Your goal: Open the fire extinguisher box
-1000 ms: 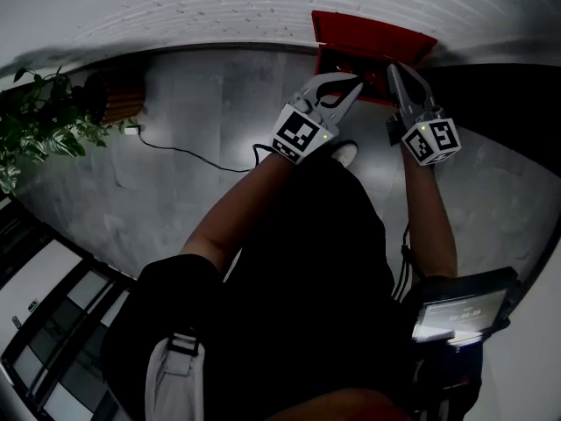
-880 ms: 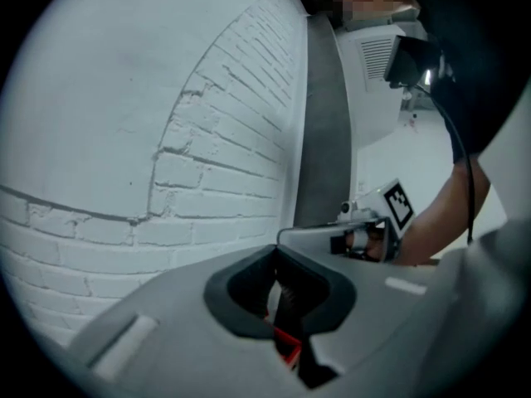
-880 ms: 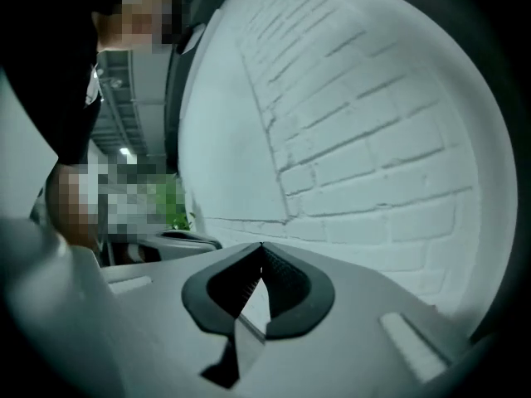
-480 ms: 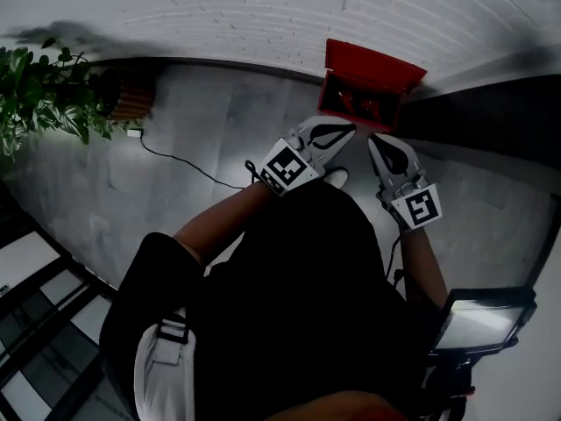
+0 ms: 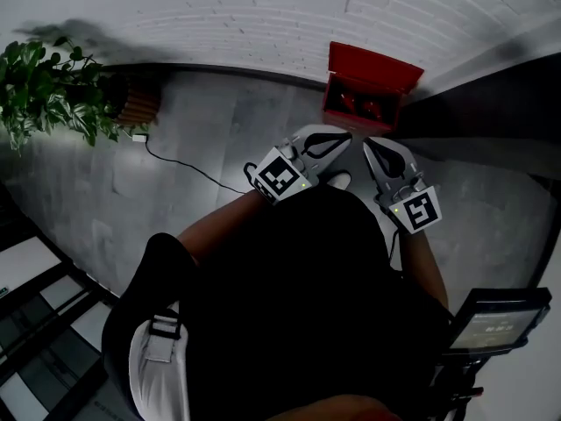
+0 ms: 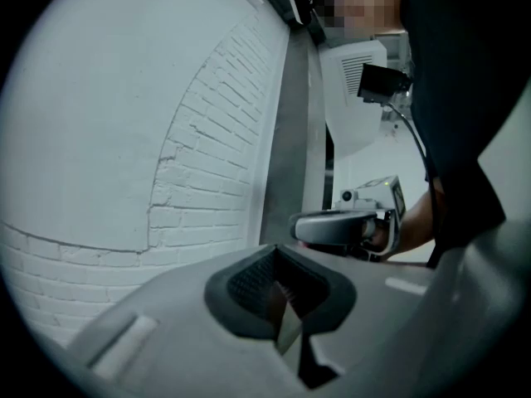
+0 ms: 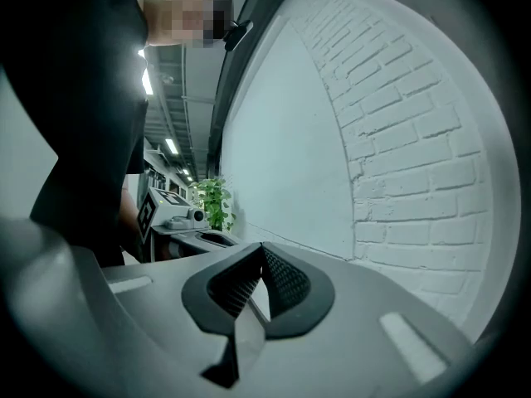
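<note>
Wall: a white-painted brick wall (image 5: 219, 16) runs across the top of the head view and fills most of both gripper views.
Floor: grey concrete floor (image 5: 175, 200) meets the wall along a dark base line.
Person: a figure in black clothing (image 5: 298, 296) stands over the floor with both bare forearms stretched forward, one gripper in each hand.
Plant: a leafy green plant (image 5: 53, 90) stands at the far left near the wall, well apart from the grippers.
Fire extinguisher box: the red fire extinguisher box (image 5: 372, 68) sits on the floor against the foot of the wall, right of centre. Its lid stands up against the bricks, and red shapes show inside, too small to identify. It lies ahead of both grippers and touches neither.
Left gripper: the left gripper (image 5: 347, 136) points toward the box. Its own view shows the dark ribbed pads drawn together with nothing between them.
Right gripper: the right gripper (image 5: 368, 144) is just beside the left one, tips also toward the box. Its jaws are closed tight on nothing.
Screen: a dark tablet-like screen (image 5: 500, 318) sits at the person's right side, low in the frame.
Cable: a thin black cable (image 5: 188, 158) trails across the floor from near the plant toward the person.
Shoe: a pale shoe tip (image 5: 340, 181) shows between the two grippers.
</note>
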`<state>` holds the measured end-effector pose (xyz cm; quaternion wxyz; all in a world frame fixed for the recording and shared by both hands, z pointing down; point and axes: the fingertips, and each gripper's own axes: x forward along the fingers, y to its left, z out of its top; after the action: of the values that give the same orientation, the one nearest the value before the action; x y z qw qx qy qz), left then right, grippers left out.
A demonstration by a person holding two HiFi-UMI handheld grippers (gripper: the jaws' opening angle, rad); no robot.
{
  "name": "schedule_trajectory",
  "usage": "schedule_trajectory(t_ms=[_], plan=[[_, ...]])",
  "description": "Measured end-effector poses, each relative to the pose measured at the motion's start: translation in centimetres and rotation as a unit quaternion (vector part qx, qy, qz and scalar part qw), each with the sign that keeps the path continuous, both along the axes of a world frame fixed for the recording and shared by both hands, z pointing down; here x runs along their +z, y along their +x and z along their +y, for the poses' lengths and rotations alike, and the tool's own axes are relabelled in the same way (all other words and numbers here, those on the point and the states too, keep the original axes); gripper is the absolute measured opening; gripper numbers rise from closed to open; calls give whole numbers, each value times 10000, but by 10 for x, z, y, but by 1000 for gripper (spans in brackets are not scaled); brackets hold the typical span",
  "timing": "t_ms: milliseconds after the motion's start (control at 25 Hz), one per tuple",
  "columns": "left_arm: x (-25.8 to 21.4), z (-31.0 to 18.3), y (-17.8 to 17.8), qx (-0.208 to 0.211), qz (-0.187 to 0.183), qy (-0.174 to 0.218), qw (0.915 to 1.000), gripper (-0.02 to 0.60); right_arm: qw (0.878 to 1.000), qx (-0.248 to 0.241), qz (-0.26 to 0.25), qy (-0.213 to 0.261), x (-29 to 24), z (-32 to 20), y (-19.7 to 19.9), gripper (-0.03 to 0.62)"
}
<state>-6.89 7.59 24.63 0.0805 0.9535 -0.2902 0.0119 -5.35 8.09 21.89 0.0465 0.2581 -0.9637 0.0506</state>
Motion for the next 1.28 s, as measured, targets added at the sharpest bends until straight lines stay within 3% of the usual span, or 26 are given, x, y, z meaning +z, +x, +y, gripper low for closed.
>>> schedule_trajectory(t_ms=[280,800,1280], plan=[[3,-9,9,74,-114,191,9997,5,9995,119,-268,-86,8,-5,7,8],[-3,-7,11,169,-77,326,9993,5,9994,155,-289,-129,10,-6,-1,8],[4,-9,10,282,-88,104,9995,5,9993,242,-233,-150,10,-9,-1,8]])
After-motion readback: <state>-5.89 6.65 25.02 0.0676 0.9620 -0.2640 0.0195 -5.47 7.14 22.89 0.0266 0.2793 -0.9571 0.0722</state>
